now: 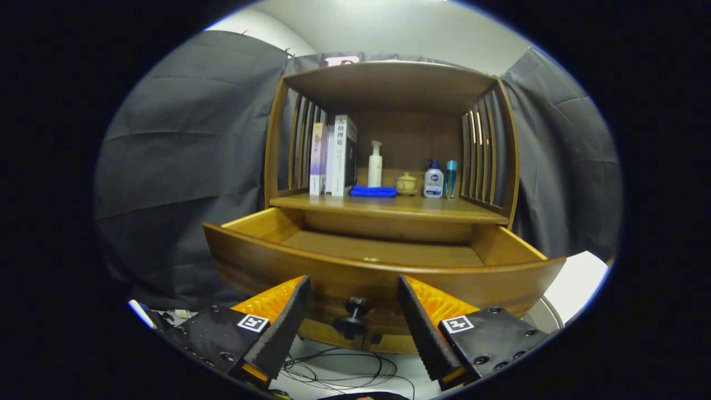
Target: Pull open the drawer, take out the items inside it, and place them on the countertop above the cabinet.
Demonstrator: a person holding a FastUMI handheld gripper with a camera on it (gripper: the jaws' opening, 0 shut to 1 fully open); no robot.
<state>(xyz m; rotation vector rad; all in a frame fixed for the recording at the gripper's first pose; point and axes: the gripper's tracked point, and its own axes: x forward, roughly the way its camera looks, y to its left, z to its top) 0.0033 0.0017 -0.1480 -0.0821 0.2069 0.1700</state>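
Between your spread, empty fingers (351,283) sits the drawer (383,266), pulled out with its knob (354,314) centred in the gap, its length lying across your line of reach. Ahead and above its front edge lies the open tray, where you can count nothing but one pale speck. Beyond on the countertop (389,206) stand two books (333,155), three bottles (375,164), one blue cloth (373,191) and one small pot (406,184).

place: staged home booth | cues: wooden cabinet (389,166), books (336,155), toiletry bottles (433,180), cloth walls
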